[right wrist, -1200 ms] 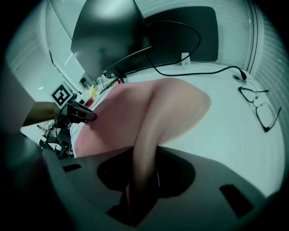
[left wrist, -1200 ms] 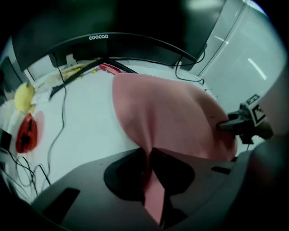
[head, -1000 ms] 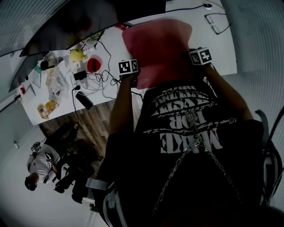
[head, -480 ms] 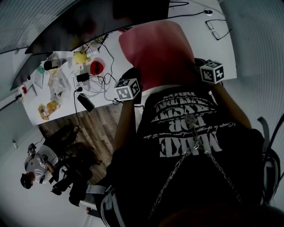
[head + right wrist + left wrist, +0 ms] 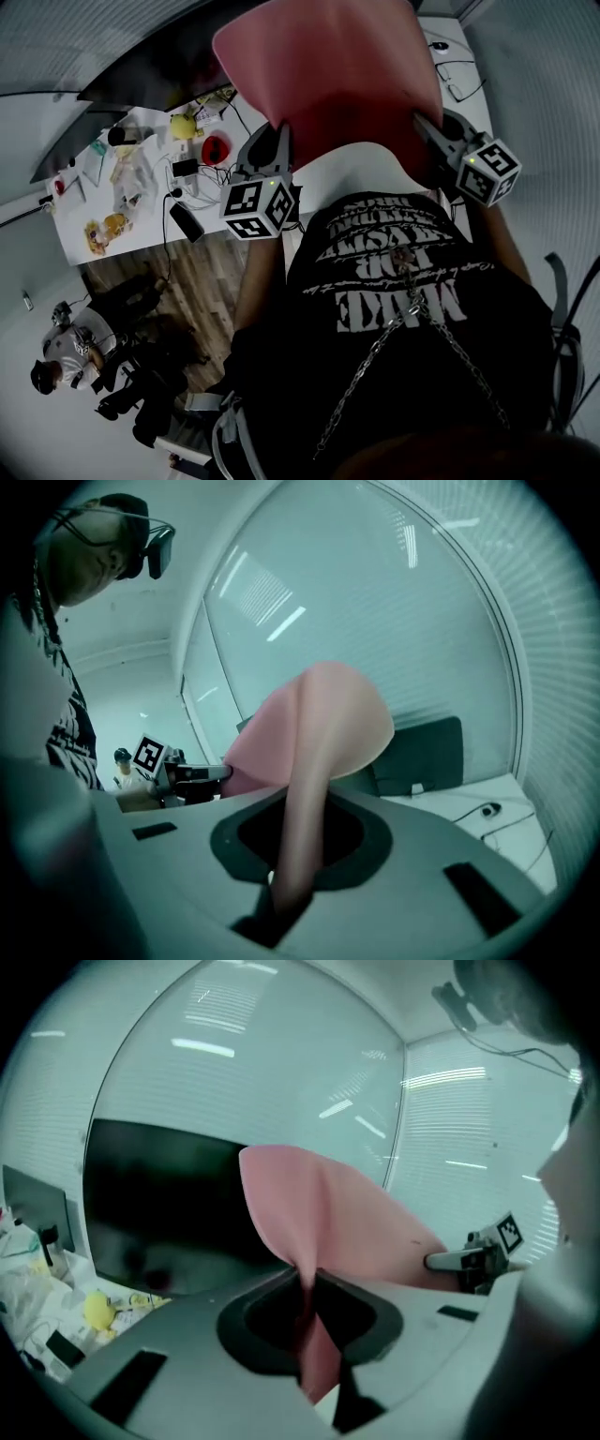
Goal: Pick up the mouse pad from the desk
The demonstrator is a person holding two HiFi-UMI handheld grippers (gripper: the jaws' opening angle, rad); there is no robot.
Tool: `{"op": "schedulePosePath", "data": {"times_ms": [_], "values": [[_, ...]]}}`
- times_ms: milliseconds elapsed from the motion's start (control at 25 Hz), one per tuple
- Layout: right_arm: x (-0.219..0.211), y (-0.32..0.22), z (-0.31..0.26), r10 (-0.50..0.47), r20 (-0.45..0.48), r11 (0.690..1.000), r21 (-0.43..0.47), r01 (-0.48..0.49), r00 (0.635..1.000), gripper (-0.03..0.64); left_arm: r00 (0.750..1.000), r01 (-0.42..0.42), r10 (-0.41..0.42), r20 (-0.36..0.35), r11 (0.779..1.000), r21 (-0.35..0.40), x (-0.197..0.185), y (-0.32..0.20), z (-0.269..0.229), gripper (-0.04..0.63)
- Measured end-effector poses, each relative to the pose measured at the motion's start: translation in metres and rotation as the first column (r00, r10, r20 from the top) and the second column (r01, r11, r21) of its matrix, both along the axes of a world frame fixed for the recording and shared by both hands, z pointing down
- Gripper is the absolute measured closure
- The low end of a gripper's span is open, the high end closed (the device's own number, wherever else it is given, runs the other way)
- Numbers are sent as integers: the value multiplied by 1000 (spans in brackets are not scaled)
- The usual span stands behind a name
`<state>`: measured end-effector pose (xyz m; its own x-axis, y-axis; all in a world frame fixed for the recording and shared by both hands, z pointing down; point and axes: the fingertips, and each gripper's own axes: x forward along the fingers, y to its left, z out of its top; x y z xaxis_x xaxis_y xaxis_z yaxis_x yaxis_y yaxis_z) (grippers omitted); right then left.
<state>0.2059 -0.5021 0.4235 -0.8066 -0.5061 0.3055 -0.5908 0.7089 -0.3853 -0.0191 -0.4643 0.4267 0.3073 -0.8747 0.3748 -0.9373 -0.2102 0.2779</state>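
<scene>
Mouse pad (image 5: 328, 75) is held over the worktop's (image 5: 103, 216) near edge, spanning between left hand-held gripper (image 5: 278, 133) and right hand-held gripper (image 5: 424, 125). Each is clamped on a side edge, and the right jaws have just been closing tighter.

White cluttered desk (image 5: 141, 230), wood floor (image 5: 202, 272), pale ribbed walls (image 5: 544, 75), dark monitor (image 5: 159, 1204), ceiling strip lights (image 5: 211, 1047) overhead

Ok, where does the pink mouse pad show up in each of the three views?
Head view: the mouse pad fills the top centre.
Left gripper view: the mouse pad is at centre, rising from the bottom middle.
Right gripper view: the mouse pad is at centre, a curled sheet.
Shared landmark: the white desk, at left in the head view, lower left in the left gripper view, lower right in the right gripper view.
</scene>
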Motion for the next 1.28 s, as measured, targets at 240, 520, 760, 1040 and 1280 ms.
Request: {"op": "schedulePosePath", "data": {"times_ms": [240, 520, 760, 1040, 1280], "values": [[-15, -17, -88, 29, 63, 993, 112, -36, 998, 584, 999, -36, 31, 33, 988, 147, 12, -17, -82, 540], [-1, -18, -132, 54, 93, 983, 168, -70, 994, 584, 999, -47, 41, 35, 976, 210, 5, -12, -130, 539], [-2, -18, -136, 62, 75, 983, 170, -74, 995, 584, 998, -68, 64, 28, 977, 202, 2, -11, -132, 538], [-3, -14, -108, 52, -5, 995, 86, -52, 999, 584, 996, -90, 90, 5, 990, 106, 6, -17, -94, 538], [-3, -20, -15, 17, -97, 994, -104, -27, 995, 583, 996, -86, 88, 10, 989, -121, -2, -18, 8, 537]]}}
